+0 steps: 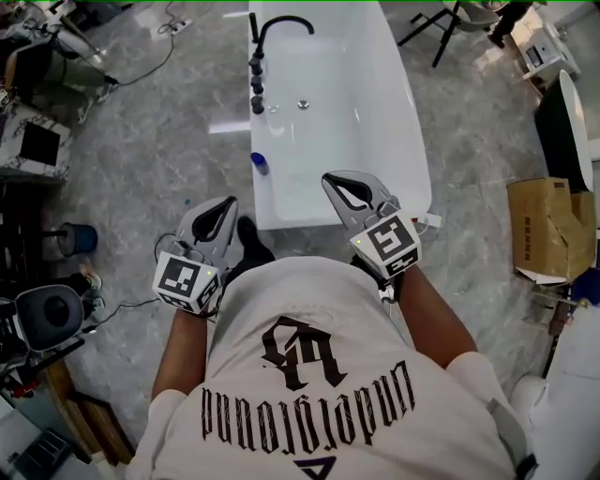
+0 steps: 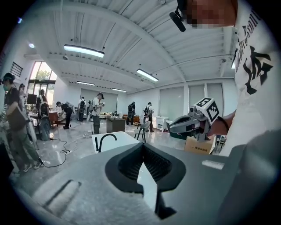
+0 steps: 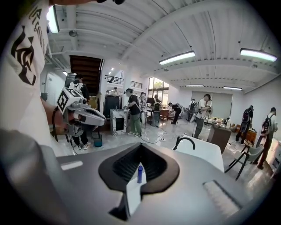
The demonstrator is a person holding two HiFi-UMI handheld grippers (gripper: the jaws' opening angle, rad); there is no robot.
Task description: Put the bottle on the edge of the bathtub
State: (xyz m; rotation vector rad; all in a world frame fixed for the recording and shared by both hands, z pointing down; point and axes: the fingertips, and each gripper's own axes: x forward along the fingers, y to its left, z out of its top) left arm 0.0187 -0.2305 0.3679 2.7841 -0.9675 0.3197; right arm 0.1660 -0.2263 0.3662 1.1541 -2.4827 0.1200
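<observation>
A small blue bottle (image 1: 260, 163) stands upright on the left rim of the white bathtub (image 1: 412, 141). Both grippers hang close to the person's body at the tub's near end, well short of the bottle. My left gripper (image 1: 226, 206) is shut and empty, over the floor left of the tub's corner. My right gripper (image 1: 343, 184) is shut with nothing in it, over the tub's near rim. In the right gripper view the bottle (image 3: 139, 174) shows far off, framed by the hollow behind the shut gripper's (image 3: 140, 147) tips. The left gripper view shows its gripper (image 2: 142, 147) and the tub (image 2: 120, 139) beyond.
A black faucet (image 1: 281, 24) and dark knobs (image 1: 257, 86) stand at the tub's far left end. A cardboard box (image 1: 551, 230) lies on the floor to the right, a blue bucket (image 1: 81, 237) and cables to the left. Several people stand farther back in the hall.
</observation>
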